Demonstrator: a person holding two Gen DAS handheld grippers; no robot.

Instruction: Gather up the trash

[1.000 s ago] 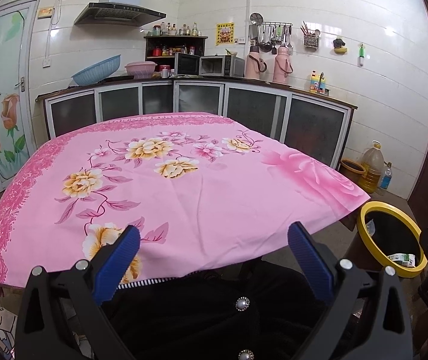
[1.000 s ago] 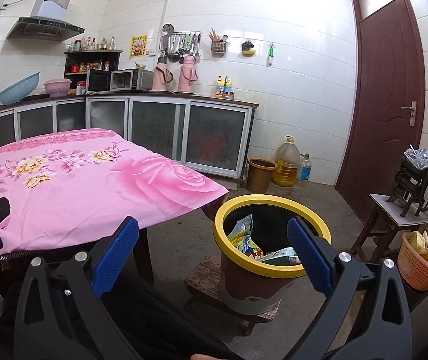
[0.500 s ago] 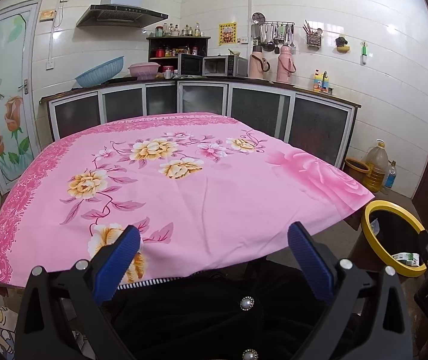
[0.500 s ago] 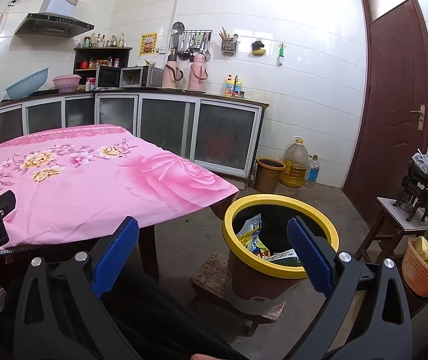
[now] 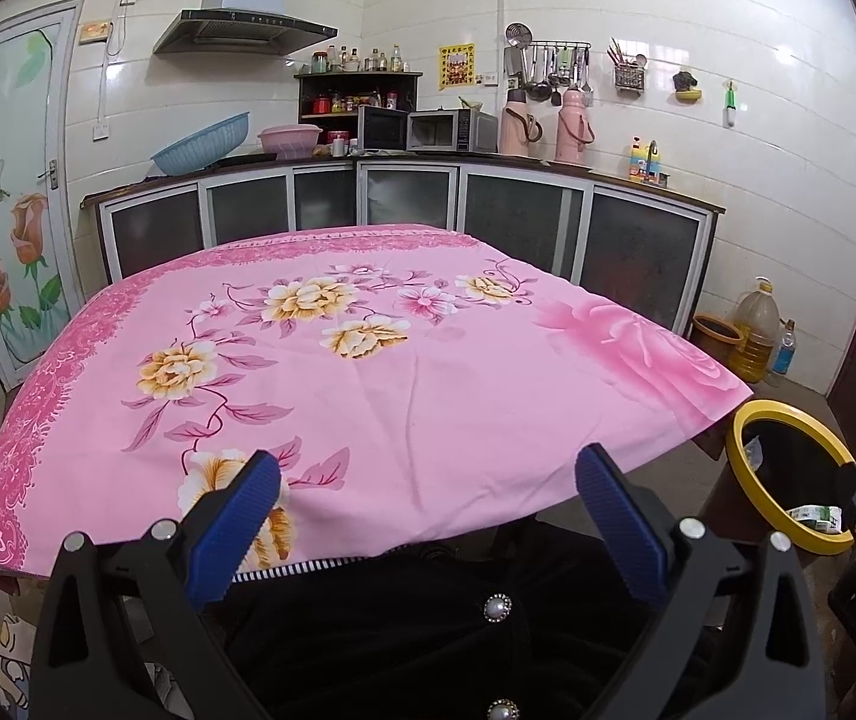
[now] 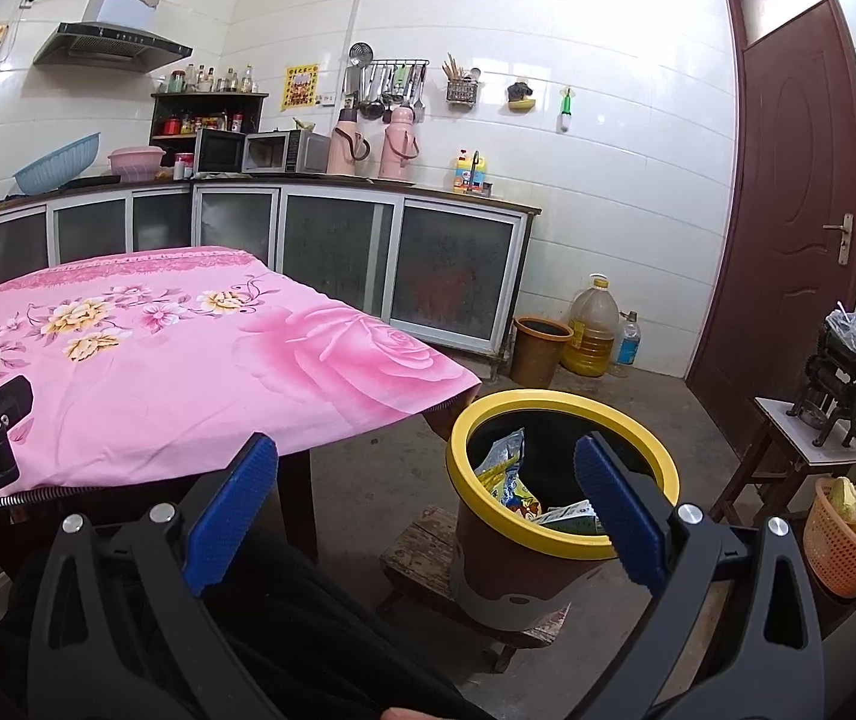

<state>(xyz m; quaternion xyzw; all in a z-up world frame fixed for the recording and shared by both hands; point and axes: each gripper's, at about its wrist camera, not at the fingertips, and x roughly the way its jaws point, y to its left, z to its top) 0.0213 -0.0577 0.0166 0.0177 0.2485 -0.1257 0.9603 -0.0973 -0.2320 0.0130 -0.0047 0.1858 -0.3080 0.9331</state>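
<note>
Left wrist view showed our left tongs (image 5: 428, 516) released, with the two blue pads wide apart and nothing between them. They hung above the near edge of the worktop (image 5: 368, 372), which was covered by a pink flowered cloth, and a dark garment with pearl buttons was under them.

From the right wrist camera, our right tongs (image 6: 426, 501) were released too and carried nothing. The trash bin (image 6: 553, 534) with the yellow rim stood on a low wooden stool (image 6: 416, 546) on the floor, just beside the corner of the worktop. It was below and a little to the right of the right tongs, and the right pad overlapped its opening. Inside the bin lay the trash: a colourful snack wrapper (image 6: 502, 468) and a small green and white carton (image 6: 571, 516).
</note>
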